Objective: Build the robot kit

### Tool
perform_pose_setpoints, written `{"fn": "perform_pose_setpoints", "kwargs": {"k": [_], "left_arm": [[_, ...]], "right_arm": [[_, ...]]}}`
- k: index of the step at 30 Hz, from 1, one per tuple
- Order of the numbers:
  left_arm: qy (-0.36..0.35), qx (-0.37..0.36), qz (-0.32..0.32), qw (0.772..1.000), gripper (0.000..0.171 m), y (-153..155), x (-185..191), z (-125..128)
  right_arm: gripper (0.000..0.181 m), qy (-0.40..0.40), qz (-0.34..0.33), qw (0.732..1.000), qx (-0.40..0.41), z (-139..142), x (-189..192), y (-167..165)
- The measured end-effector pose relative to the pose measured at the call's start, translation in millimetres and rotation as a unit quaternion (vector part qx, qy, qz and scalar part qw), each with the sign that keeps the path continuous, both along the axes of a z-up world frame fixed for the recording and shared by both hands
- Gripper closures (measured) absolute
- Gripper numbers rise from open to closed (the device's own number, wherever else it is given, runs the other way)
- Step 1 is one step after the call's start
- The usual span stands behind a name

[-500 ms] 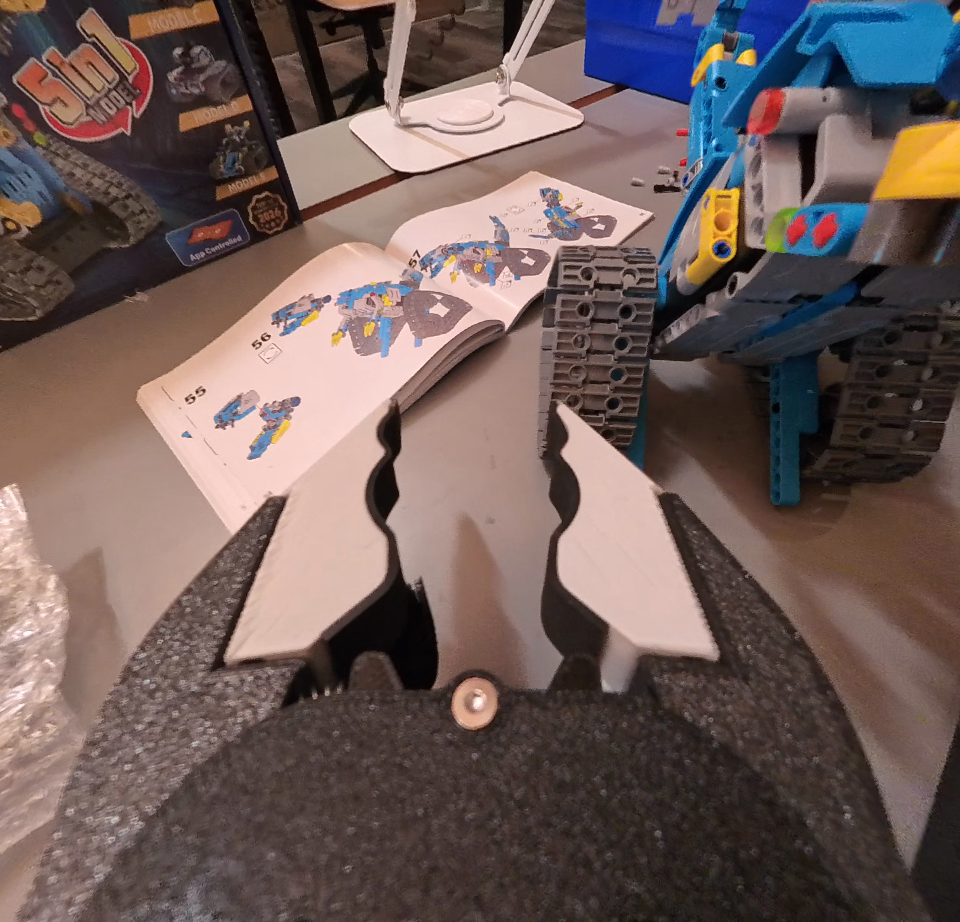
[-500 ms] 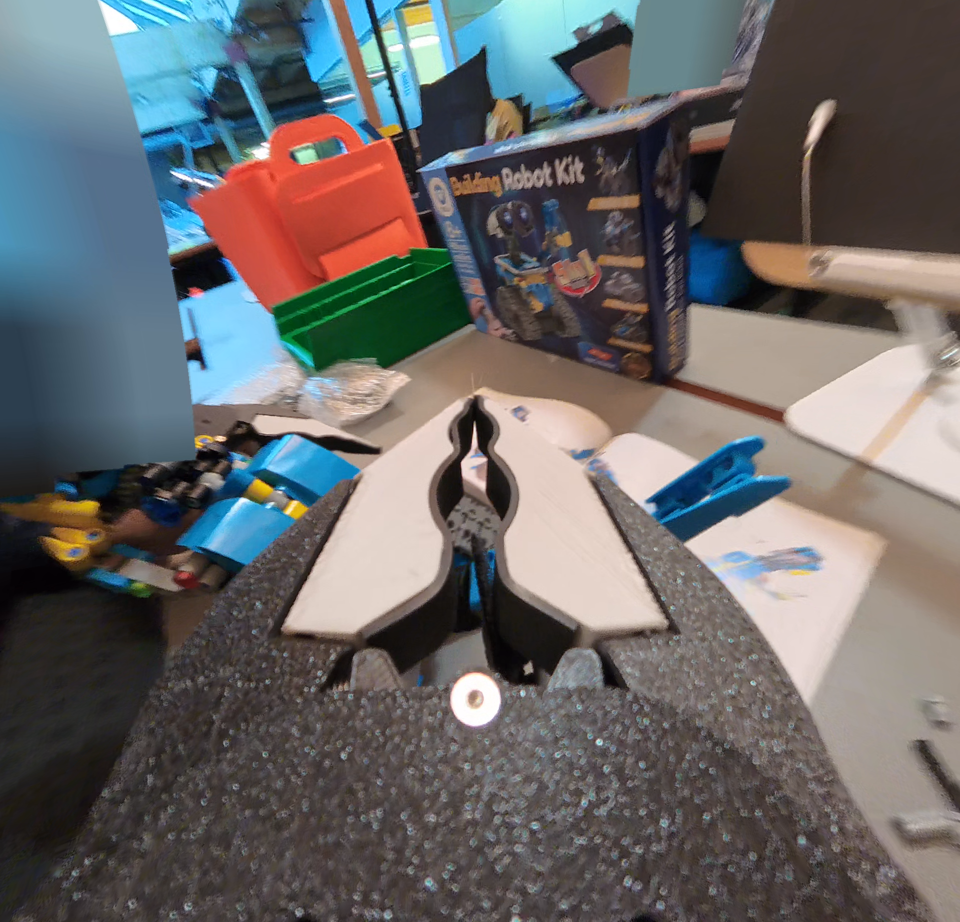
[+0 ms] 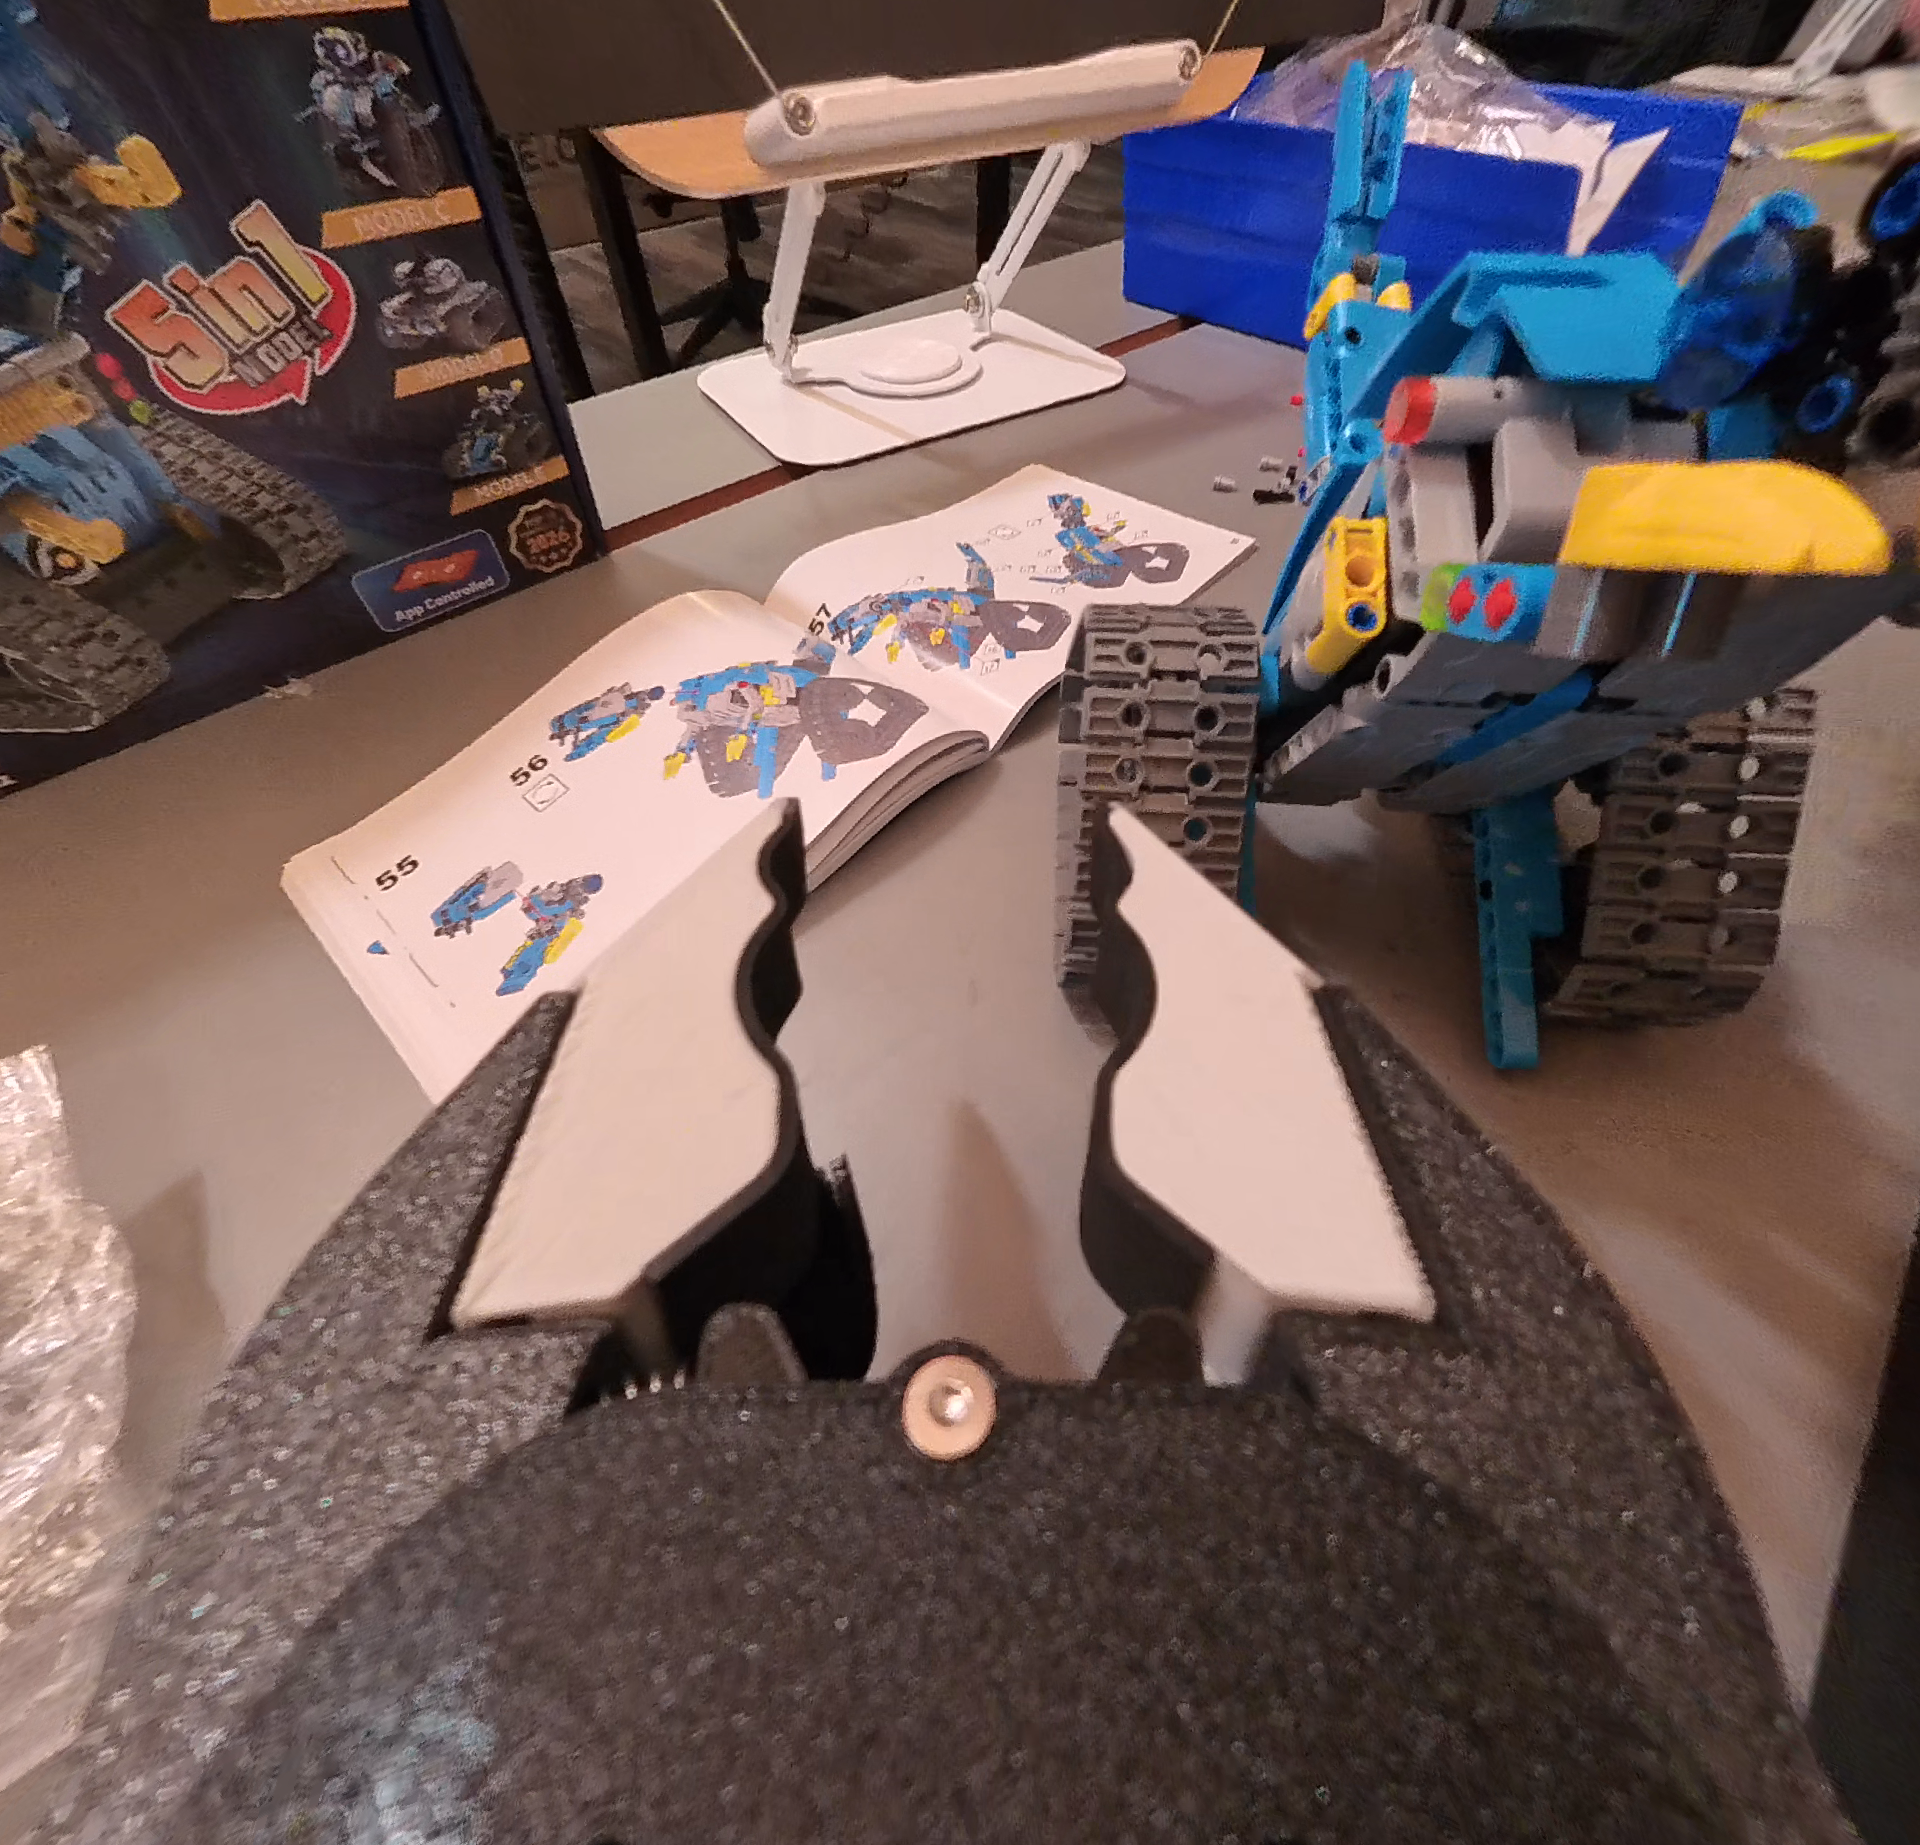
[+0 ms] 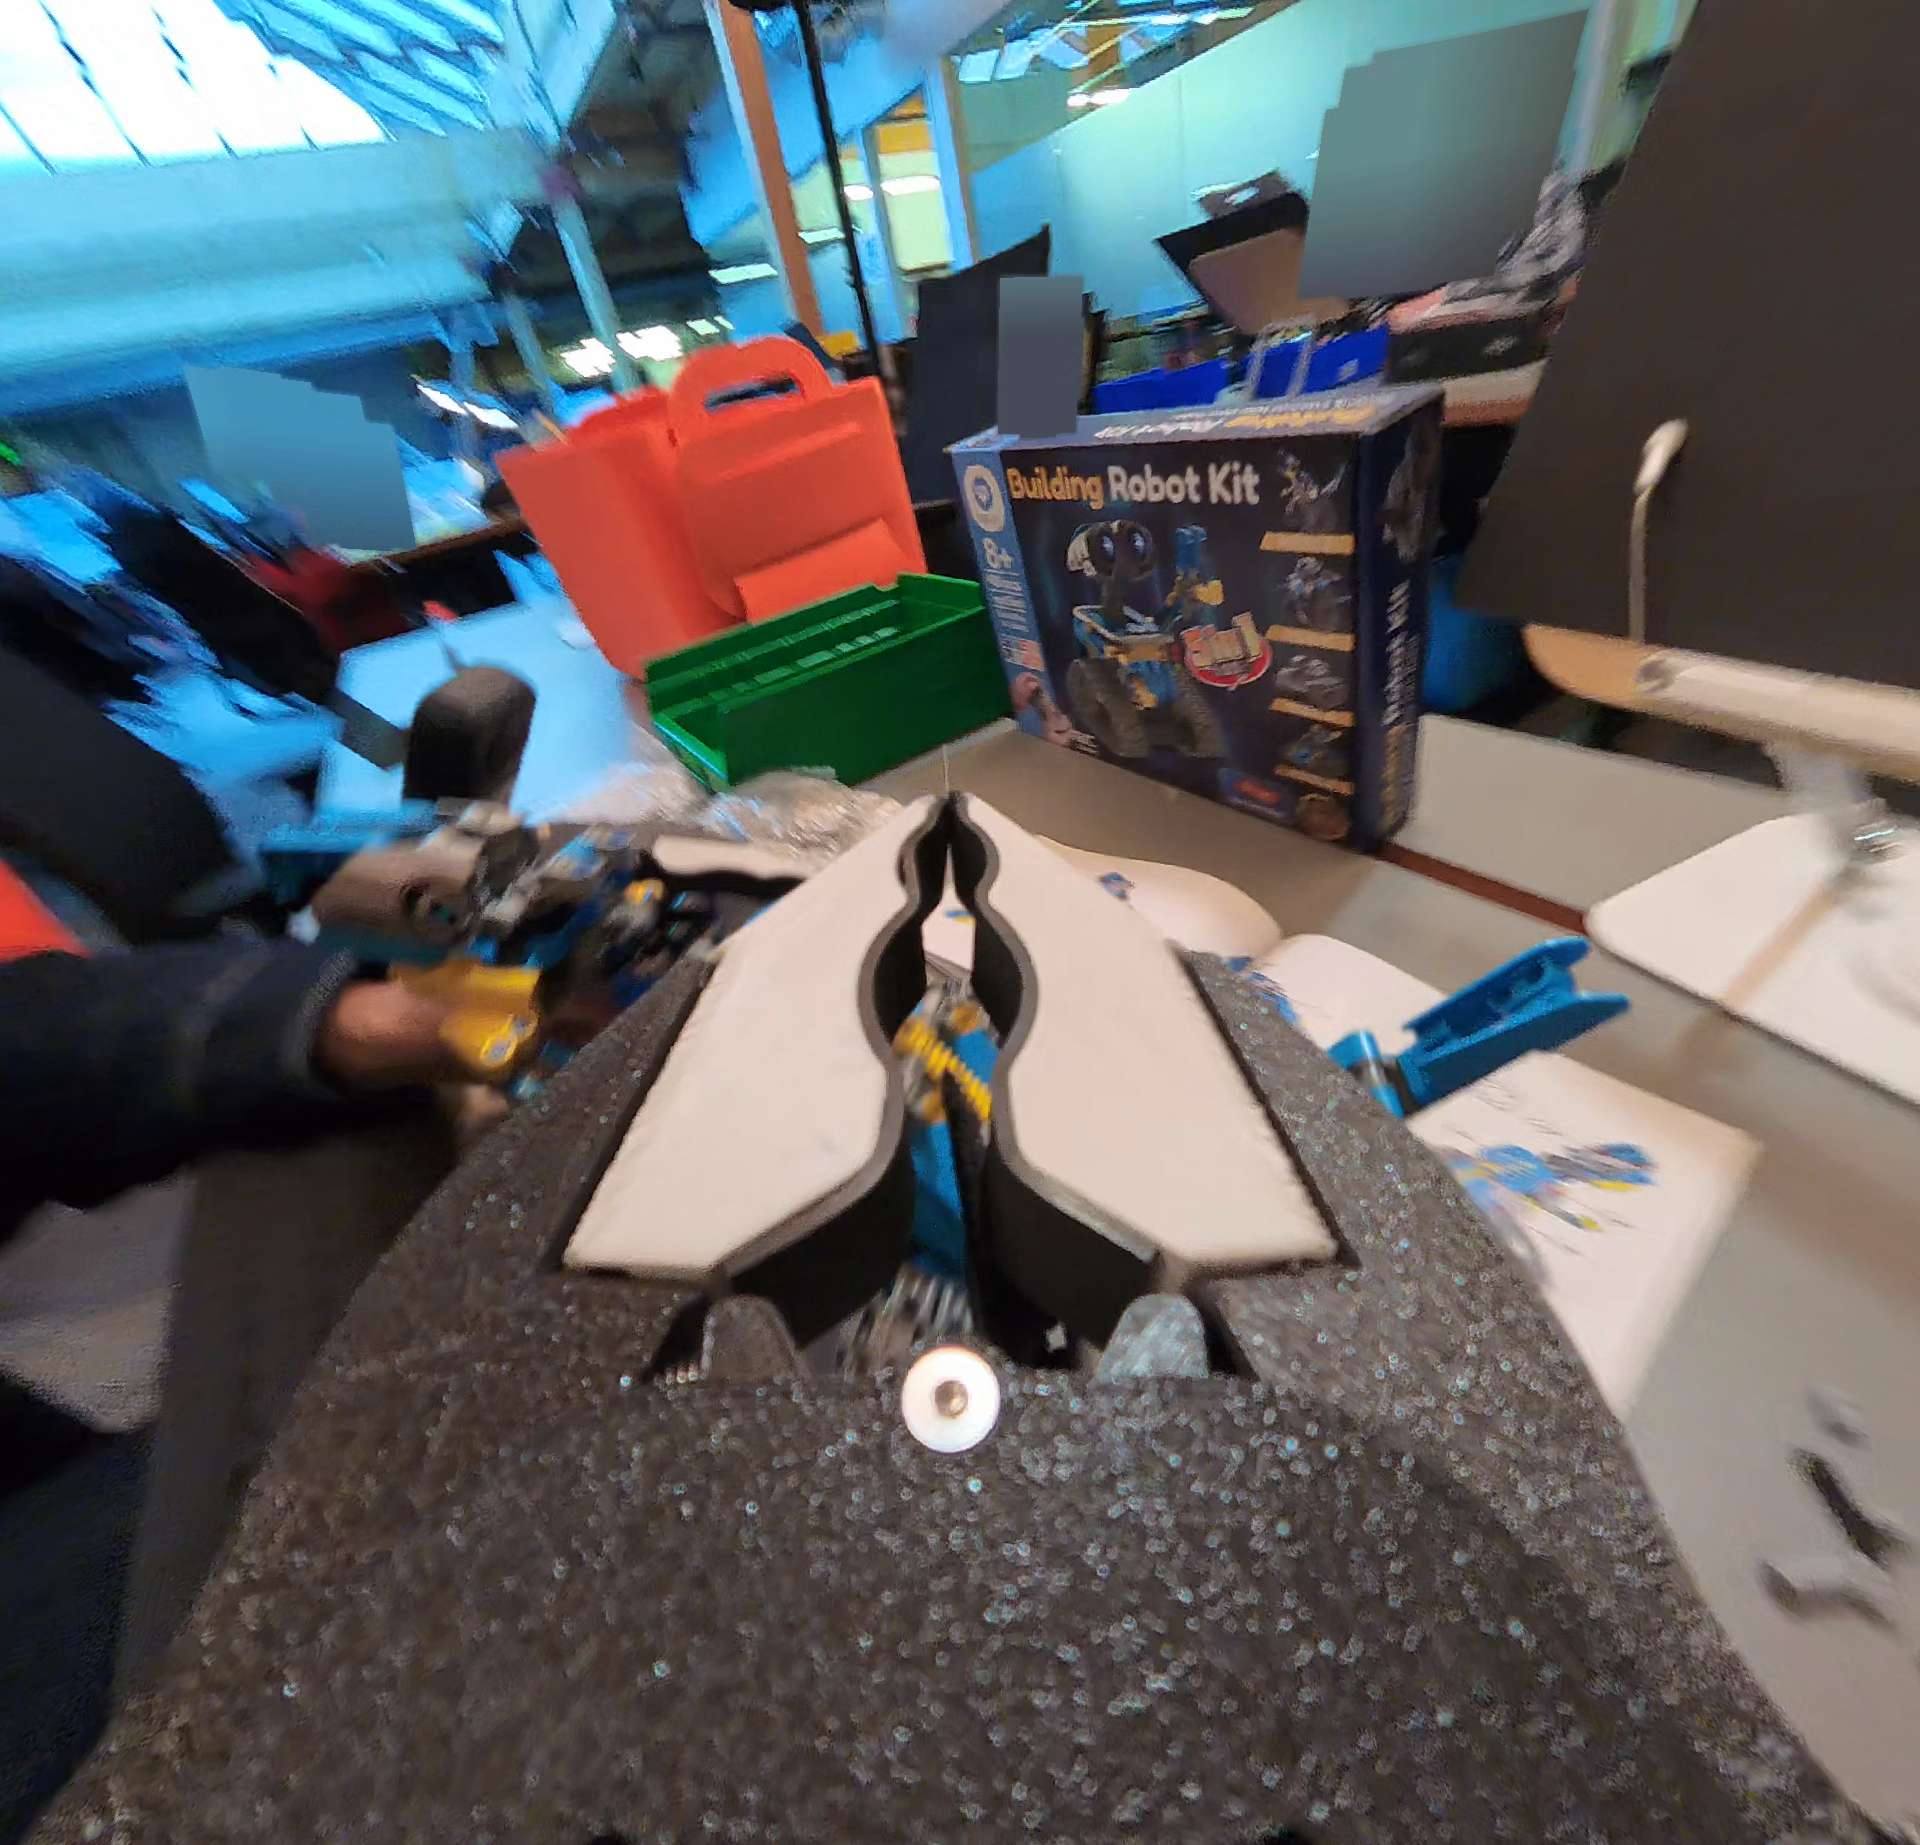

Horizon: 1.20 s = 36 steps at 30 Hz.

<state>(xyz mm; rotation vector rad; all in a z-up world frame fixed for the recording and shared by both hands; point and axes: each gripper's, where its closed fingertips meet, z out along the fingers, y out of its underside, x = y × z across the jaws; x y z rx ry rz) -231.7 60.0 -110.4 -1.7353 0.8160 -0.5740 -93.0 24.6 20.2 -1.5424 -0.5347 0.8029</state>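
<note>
Tracked robot model (image 3: 1538, 652) on the grey table (image 3: 208, 964), both my grippers near it.
My left gripper (image 3: 951, 834), jaws spread and empty, sits just before its grey track (image 3: 1153, 746); my right gripper (image 4: 951, 808), tips together, is above the model; instruction booklet (image 3: 727, 756) lies left of it.

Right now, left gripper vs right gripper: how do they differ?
The left gripper is open, with bare table between its fingers; the right gripper is shut at the tips. The left gripper sits low beside the model's grey track; the right gripper is above blurred blue and yellow parts. Both have white fingers on black bodies.
</note>
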Motion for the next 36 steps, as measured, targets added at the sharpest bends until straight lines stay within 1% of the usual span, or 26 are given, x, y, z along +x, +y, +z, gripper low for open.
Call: {"fn": "perform_pose_setpoints", "kwargs": {"k": [5, 8, 10, 13, 16, 19, 21, 23, 26, 28, 29, 32, 36], "left_arm": [[-0.027, -0.022, -0.026, 0.999, 0.116, -6.1, 10.5, 1.0], [-0.041, -0.016, -0.025, 0.999, 0.117, -4.6, 12.3, 6.1], [-0.058, -0.022, -0.029, 0.998, 0.117, -5.5, 12.8, 10.5], [-0.079, -0.032, -0.044, 0.995, 0.119, -11.3, 15.9, 15.7], [-0.087, -0.038, -0.06, 0.994, 0.121, -17.1, 21.0, 16.6], [-0.08, -0.025, -0.052, 0.995, 0.12, -14.0, 20.5, 18.1], [-0.086, -0.021, -0.051, 0.995, 0.12, -13.1, 19.2, 21.5], [-0.088, -0.022, -0.053, 0.994, 0.12, -14.1, 19.4, 22.2], [-0.08, -0.015, -0.049, 0.995, 0.12, -13.3, 18.2, 21.4], [-0.081, -0.016, -0.048, 0.995, 0.12, -12.1, 16.9, 21.6], [-0.083, -0.021, -0.047, 0.995, 0.12, -11.4, 16.5, 20.8], [-0.089, -0.043, -0.051, 0.994, 0.12, -11.5, 17.0, 17.2], [-0.092, -0.051, -0.055, 0.993, 0.12, -13.6, 18.1, 16.4]], "right_arm": [[0.181, -0.054, -0.06, 0.993, 0.085, -4.7, -8.5, -47.2], [0.181, -0.054, -0.118, 0.982, 0.138, -10.6, -0.5, -69.1], [0.181, -0.059, -0.137, 0.977, 0.149, -19.5, 1.0, -81.6], [0.181, -0.12, -0.155, 0.966, 0.171, -41.2, -4.9, -97.3], [0.181, -0.166, -0.151, 0.955, 0.196, -45.7, -18.4, -110.1], [0.181, -0.218, -0.127, 0.952, 0.171, -66.1, -35.6, -109.0], [0.181, -0.241, -0.121, 0.946, 0.179, -70.4, -49.0, -112.4], [0.181, -0.257, -0.117, 0.944, 0.168, -77.8, -64.1, -110.8], [0.181, -0.29, -0.118, 0.934, 0.17, -85.1, -85.6, -102.1], [0.181, -0.287, -0.12, 0.936, 0.162, -87.7, -93.5, -92.7], [0.181, -0.281, -0.118, 0.94, 0.155, -88.2, -97.3, -88.8], [0.181, -0.286, -0.134, 0.937, 0.152, -89.0, -96.7, -78.3], [0.181, -0.304, -0.161, 0.921, 0.181, -85.9, -95.1, -81.8]]}}
